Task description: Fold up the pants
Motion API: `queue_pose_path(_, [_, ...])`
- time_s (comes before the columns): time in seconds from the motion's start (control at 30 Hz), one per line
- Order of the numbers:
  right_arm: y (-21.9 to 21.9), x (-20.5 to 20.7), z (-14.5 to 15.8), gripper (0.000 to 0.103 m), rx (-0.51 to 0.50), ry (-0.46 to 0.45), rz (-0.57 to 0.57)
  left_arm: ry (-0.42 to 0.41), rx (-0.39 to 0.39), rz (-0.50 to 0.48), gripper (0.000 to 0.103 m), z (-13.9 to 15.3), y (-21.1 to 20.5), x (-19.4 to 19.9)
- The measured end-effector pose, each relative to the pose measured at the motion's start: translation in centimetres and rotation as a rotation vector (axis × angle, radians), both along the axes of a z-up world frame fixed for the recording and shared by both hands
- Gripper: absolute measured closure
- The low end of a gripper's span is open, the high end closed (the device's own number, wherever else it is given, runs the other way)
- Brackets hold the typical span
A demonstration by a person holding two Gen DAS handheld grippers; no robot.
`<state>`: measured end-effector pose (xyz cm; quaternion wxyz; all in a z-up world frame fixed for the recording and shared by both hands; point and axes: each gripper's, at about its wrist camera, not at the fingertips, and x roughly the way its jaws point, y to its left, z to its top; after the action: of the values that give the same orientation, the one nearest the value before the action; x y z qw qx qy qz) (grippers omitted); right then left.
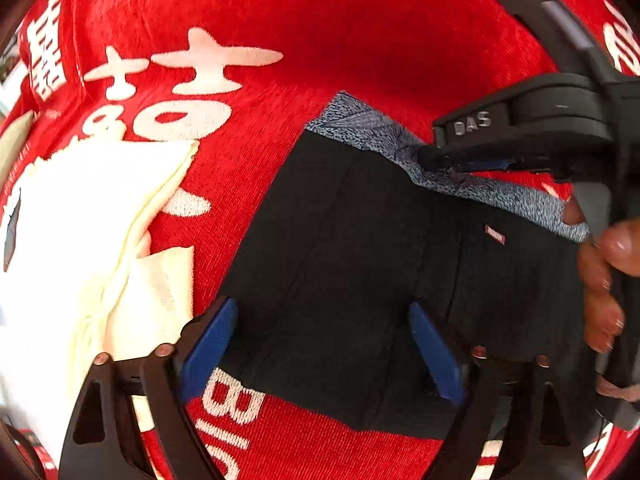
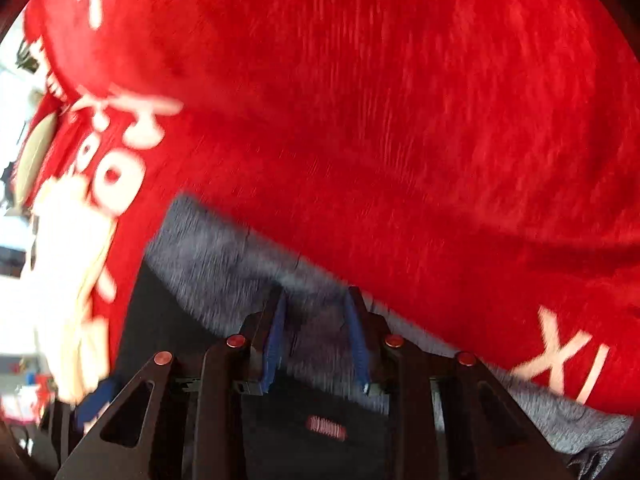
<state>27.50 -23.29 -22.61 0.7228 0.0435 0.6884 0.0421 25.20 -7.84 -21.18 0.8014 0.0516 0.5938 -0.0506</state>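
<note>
Black short pants (image 1: pixel 360 264) with a speckled grey waistband (image 1: pixel 384 136) lie flat on a red cloth (image 1: pixel 360 32). My left gripper (image 1: pixel 320 344) is open, its blue pads over the pants' near part, holding nothing. My right gripper (image 1: pixel 452 160) comes in from the right with its fingertips at the waistband. In the blurred right wrist view the right gripper (image 2: pixel 316 320) has its blue pads partly closed with the grey waistband (image 2: pixel 224 256) between them; the black pants (image 2: pixel 304 408) lie below.
A cream-white folded garment (image 1: pixel 92 240) lies left of the pants on the red cloth, which has white printed characters (image 1: pixel 188 76). It also shows at the left of the right wrist view (image 2: pixel 72 276). A hand (image 1: pixel 608 280) holds the right gripper's handle.
</note>
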Motion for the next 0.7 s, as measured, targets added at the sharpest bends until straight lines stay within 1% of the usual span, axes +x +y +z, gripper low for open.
queue_pose_path(0.03, [0.2, 0.4, -0.1, 0.070, -0.027, -0.002, -0.001, 0.004, -0.003, 0.003, 0.013, -0.1, 0.1, 0.2])
queue_pose_path(0.07, [0.3, 0.6, 0.1, 0.070, -0.032, -0.004, -0.002, 0.005, -0.005, 0.005, 0.013, 0.1, 0.0, 0.4])
queue_pose_path(0.13, [0.4, 0.3, 2.1, 0.069, 0.007, -0.046, 0.017, 0.004, -0.013, 0.005, 0.013, 0.3, 0.0, 0.2])
queue_pose_path(0.17, [0.4, -0.3, 3.2, 0.068, 0.014, -0.067, 0.035, 0.005, -0.012, 0.005, 0.013, 0.5, -0.1, 0.1])
queue_pose_path(0.23, [-0.2, -2.3, 5.5, 0.065, -0.008, -0.085, 0.078, 0.002, -0.021, 0.009, 0.013, 1.0, 0.0, -0.2])
queue_pose_path(0.3, [-1.9, -4.8, 6.9, 0.065, -0.003, -0.071, 0.053, -0.001, -0.032, 0.015, 0.013, 1.5, 0.2, -0.3])
queue_pose_path(0.37, [-3.7, -6.8, 7.0, 0.065, 0.007, -0.031, 0.010, -0.003, -0.042, 0.018, 0.013, 2.0, 0.2, -0.5])
queue_pose_path(0.43, [-5.9, -8.1, 5.3, 0.065, -0.009, 0.030, -0.044, 0.004, -0.048, 0.018, 0.013, 2.4, 0.0, -0.9])
queue_pose_path(0.47, [-7.0, -8.4, 3.9, 0.066, -0.030, 0.068, -0.084, 0.011, -0.049, 0.018, 0.013, 2.4, -0.1, -1.1])
queue_pose_path(0.5, [-7.5, -8.1, 2.6, 0.066, -0.015, 0.095, -0.120, 0.015, -0.046, 0.016, 0.013, 2.6, -0.3, -1.4])
queue_pose_path(0.53, [-8.2, -7.9, 2.2, 0.066, 0.014, 0.079, -0.153, 0.020, -0.043, 0.014, 0.013, 2.7, -0.5, -1.7])
queue_pose_path(0.57, [-8.4, -7.5, 2.5, 0.066, 0.019, 0.029, -0.167, 0.029, -0.046, 0.014, 0.013, 2.7, -0.6, -1.8])
queue_pose_path(0.6, [-8.3, -6.8, 2.7, 0.066, -0.009, 0.020, -0.158, 0.042, -0.053, 0.018, 0.013, 2.7, -0.6, -1.9])
queue_pose_path(0.63, [-8.3, -6.4, 2.8, 0.065, -0.018, 0.037, -0.169, 0.061, -0.068, 0.030, 0.013, 2.8, -0.6, -2.2])
queue_pose_path(0.67, [-8.6, -6.4, 3.3, 0.064, 0.005, 0.047, -0.210, 0.073, -0.082, 0.038, 0.013, 2.9, -0.6, -2.4])
queue_pose_path(0.7, [-8.8, -6.6, 4.1, 0.058, 0.034, 0.044, -0.238, 0.083, -0.097, 0.048, 0.013, 3.1, -0.6, -2.6])
